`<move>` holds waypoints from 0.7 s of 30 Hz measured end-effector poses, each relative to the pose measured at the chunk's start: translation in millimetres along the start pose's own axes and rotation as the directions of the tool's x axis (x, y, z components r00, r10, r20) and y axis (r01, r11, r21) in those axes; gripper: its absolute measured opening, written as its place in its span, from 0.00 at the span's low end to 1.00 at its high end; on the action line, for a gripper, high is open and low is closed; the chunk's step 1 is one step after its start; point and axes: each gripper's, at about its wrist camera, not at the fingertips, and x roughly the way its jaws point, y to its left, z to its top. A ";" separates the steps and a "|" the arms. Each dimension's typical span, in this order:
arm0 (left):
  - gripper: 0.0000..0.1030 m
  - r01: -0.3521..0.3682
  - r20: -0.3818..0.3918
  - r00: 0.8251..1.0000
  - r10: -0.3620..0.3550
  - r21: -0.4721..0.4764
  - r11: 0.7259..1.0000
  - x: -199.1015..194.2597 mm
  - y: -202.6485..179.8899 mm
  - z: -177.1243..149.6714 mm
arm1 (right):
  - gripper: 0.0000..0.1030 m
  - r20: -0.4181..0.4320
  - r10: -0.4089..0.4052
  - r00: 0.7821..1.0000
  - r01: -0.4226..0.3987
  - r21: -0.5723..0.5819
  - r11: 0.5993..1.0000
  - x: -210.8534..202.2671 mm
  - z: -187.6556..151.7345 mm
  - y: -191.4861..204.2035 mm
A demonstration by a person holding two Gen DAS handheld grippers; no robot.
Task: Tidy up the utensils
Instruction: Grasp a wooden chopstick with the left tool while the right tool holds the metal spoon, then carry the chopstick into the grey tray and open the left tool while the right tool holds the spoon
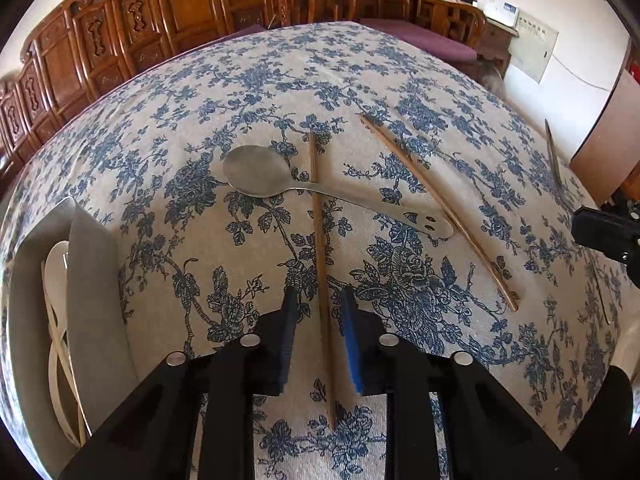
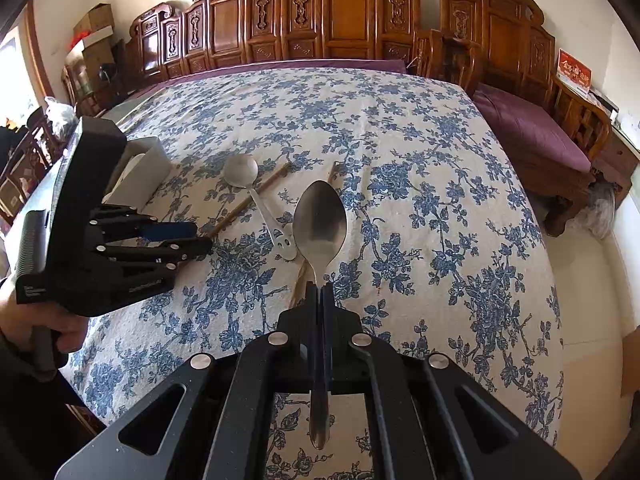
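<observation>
You are holding a metal spoon (image 2: 320, 220) tight in your right gripper (image 2: 320, 292) while your left gripper (image 1: 318, 312), jaws narrow but not yet pinching, is straddling a wooden chopstick (image 1: 320, 248) at mid-frame, so next squeeze and lift it.

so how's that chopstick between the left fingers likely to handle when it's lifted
The chopstick looks thin, straight and wooden, so probably stiff and light. The fingers straddle it near one end, so it may droop or pivot. It crosses the flat spoon's handle, so it could nudge that.

Bright daylight, sharp focus, fisheye-warped edges.
</observation>
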 end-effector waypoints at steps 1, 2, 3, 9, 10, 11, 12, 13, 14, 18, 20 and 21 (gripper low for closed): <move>0.17 -0.006 0.003 1.000 0.006 0.007 1.000 0.4 -0.8 0.4 | 0.04 -0.001 0.000 1.000 0.000 0.000 1.000 0.3 -0.2 -0.3; 0.16 -0.010 0.003 1.000 0.010 0.013 1.000 0.7 -1.7 0.9 | 0.04 -0.002 -0.001 1.000 0.001 0.000 1.000 0.8 -0.5 -0.6; 0.12 -0.008 -0.005 1.000 0.009 0.017 1.000 0.5 -2.6 1.2 | 0.04 -0.002 -0.002 1.000 0.002 -0.001 1.000 1.2 -0.6 -0.9; 0.04 -0.022 -0.056 0.998 0.025 0.049 0.999 -7.9 -5.1 -8.8 | 0.04 0.006 -0.008 1.000 0.009 -0.009 1.000 -3.1 0.3 0.4; 0.04 -0.019 -0.062 0.998 0.022 0.052 0.998 -10.2 -4.5 -12.1 | 0.04 0.007 -0.010 1.000 0.010 -0.010 1.000 -3.6 0.9 0.5; 0.04 -0.014 -0.069 0.997 0.018 0.052 0.999 -13.5 -3.6 -16.1 | 0.04 0.009 -0.012 1.000 0.012 -0.014 1.000 -4.8 1.2 1.7; 0.04 -0.004 -0.076 0.997 0.008 0.048 0.999 -19.1 -2.1 -21.9 | 0.04 0.011 -0.012 1.000 0.012 -0.017 1.000 -5.7 1.5 3.0; 0.04 0.004 -0.077 0.997 0.000 0.043 0.999 -22.8 -0.9 -24.7 | 0.04 0.014 -0.011 1.000 0.012 -0.022 1.000 -6.9 2.0 4.8; 0.04 0.019 -0.073 0.997 -0.017 0.031 0.999 -29.8 1.2 -28.3 | 0.04 0.016 -0.011 1.000 0.012 -0.026 1.000 -8.4 2.8 7.0; 0.04 0.045 -0.045 0.998 -0.045 0.013 0.999 -54.5 1.6 -32.3 | 0.04 0.031 -0.005 1.000 0.006 -0.036 0.999 -15.2 5.8 13.1; 0.04 0.050 -0.030 0.998 -0.049 0.018 0.999 -66.1 -1.4 -30.5 | 0.04 0.039 -0.002 0.999 0.004 -0.043 0.999 -19.3 7.4 16.4; 0.04 0.051 -0.025 0.998 -0.051 0.018 0.999 -70.5 -2.6 -29.3 | 0.04 0.042 -0.001 0.999 0.003 -0.043 0.999 -20.6 8.0 17.1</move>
